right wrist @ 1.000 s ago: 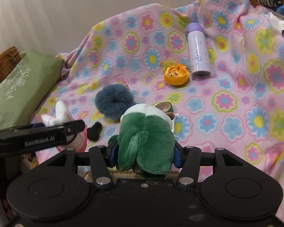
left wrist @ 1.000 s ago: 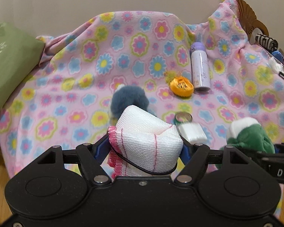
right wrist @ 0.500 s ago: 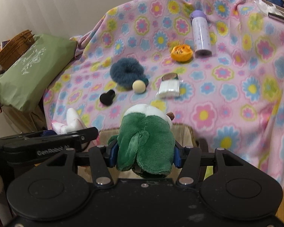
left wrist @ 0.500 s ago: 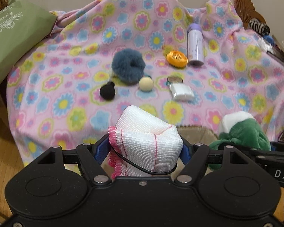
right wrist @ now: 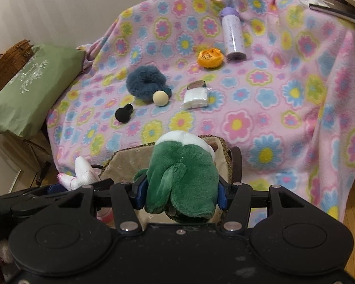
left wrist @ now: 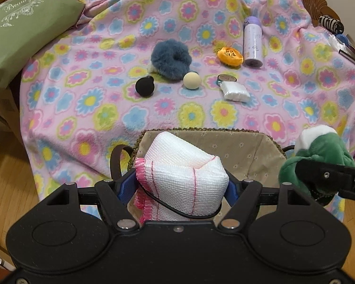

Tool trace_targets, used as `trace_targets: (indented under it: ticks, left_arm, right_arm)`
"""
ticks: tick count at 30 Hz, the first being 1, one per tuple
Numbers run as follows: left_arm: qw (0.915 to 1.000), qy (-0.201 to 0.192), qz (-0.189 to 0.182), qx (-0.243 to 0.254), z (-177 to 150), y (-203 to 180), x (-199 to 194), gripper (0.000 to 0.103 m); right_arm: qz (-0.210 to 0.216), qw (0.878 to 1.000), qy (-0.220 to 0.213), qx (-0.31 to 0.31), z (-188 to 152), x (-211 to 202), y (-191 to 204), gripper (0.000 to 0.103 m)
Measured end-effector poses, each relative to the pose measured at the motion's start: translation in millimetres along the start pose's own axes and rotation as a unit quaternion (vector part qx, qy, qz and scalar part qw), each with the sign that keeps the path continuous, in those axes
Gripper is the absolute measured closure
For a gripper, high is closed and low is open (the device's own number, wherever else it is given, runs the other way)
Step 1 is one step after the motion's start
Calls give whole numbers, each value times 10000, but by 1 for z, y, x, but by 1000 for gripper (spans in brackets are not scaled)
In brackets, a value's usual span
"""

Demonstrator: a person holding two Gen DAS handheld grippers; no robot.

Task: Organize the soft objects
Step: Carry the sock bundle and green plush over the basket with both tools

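My left gripper (left wrist: 181, 187) is shut on a white mesh cloth with pink stitching (left wrist: 184, 172) and holds it over a fabric-lined woven basket (left wrist: 243, 142) at the near edge of the flowered blanket. My right gripper (right wrist: 181, 190) is shut on a green and white plush toy (right wrist: 182, 172), above the same basket (right wrist: 125, 163); the toy shows at the right of the left wrist view (left wrist: 317, 153). On the blanket lie a blue furry scrunchie (left wrist: 170, 59), a cream ball (left wrist: 191, 80), a black puff (left wrist: 144, 86) and an orange pouch (left wrist: 230, 56).
A purple bottle (left wrist: 253, 41), a white packet (left wrist: 235, 91) and a small tin (left wrist: 226, 78) lie on the pink flowered blanket (left wrist: 94, 99). A green bag (left wrist: 16, 35) stands at the left. Wood floor (left wrist: 7, 184) lies below.
Both grippers have pulled back and risen from the blanket with their loads. The lined basket has come into view below them, and more of the blanket shows.
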State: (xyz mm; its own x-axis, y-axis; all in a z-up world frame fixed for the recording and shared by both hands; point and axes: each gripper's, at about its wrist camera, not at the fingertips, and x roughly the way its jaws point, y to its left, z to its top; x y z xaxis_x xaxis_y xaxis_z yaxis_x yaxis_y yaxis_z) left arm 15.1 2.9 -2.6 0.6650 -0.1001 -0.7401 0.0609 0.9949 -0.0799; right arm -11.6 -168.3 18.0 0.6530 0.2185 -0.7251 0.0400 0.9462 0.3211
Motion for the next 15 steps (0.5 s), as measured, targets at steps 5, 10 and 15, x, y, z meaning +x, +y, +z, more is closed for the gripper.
trace_targets:
  ticks: [5, 10, 15]
  left_arm:
    - [10000, 3, 49, 4, -3, -1, 2, 35]
    - [9999, 45, 98, 34, -5, -2, 4, 35]
    - [9998, 155, 64, -74, -5, 3, 8, 35]
  right_arm:
    - [-31, 9996, 275, 43, -3, 8, -1, 49]
    - [-55, 9990, 436, 119, -4, 13, -3, 49]
    - [-47, 9988, 481, 111, -3, 13, -2, 48]
